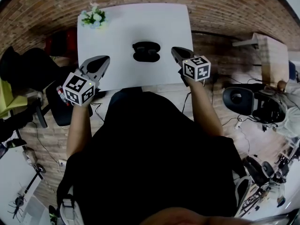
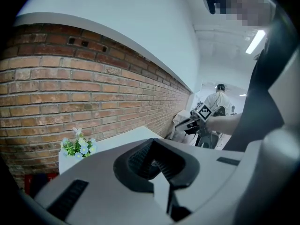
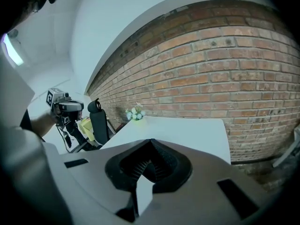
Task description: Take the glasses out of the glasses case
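Observation:
A black glasses case (image 1: 146, 51) lies in the middle of the white table (image 1: 122, 36). It looks open, with dark contents I cannot make out. My left gripper (image 1: 103, 60) hangs over the table's near left edge, left of the case and apart from it. My right gripper (image 1: 175, 51) hovers just right of the case without touching it. Both are shut with nothing between the jaws, as the left gripper view (image 2: 157, 165) and right gripper view (image 3: 150, 165) show. Neither gripper view shows the case.
A small pot of flowers (image 1: 93, 18) stands at the table's far left corner. A brick wall (image 3: 225, 64) runs behind the table. Black office chairs stand at the left (image 1: 61, 102) and right (image 1: 239, 100). A wooden desk (image 1: 269, 55) is at the far right.

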`<state>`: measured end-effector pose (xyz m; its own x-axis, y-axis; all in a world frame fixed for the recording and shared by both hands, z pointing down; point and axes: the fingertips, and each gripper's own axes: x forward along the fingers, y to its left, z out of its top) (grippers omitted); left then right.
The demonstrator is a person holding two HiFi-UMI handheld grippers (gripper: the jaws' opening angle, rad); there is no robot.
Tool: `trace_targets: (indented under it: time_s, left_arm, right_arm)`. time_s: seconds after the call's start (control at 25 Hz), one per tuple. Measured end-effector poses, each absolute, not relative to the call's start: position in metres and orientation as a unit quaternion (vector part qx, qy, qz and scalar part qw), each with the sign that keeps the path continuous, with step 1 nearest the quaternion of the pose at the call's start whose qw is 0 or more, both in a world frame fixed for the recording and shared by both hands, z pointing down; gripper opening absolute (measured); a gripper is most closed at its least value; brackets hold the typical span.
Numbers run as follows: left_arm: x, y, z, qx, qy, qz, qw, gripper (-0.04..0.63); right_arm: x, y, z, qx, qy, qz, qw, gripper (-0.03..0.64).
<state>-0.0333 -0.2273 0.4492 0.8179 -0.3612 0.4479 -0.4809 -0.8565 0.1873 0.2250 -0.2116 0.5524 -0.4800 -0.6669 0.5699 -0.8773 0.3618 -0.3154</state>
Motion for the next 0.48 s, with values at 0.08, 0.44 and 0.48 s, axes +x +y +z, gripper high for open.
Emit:
trace_targets:
  time_s: [0.08,0.44,0.48]
  left_arm:
    - [-0.036,-0.229,0.451,0.941,-0.226,0.205,0.150,0.009]
    - [-0.046,-0.239,0.460,0.935,-0.234,0.211,0.163,0.009]
    - [-0.047,-0.240,0.462,0.934,-0.235,0.211,0.165,0.009]
  right_arm:
    - [0.220,-0.214,0.559,0.471,-0.808,0.303,0.183,0.015]
    - [0.203,-0.226,0.594,0.447,-0.810,0.318,0.207,0.017]
    - [0.202,-0.228,0.598,0.444,-0.810,0.319,0.211,0.020]
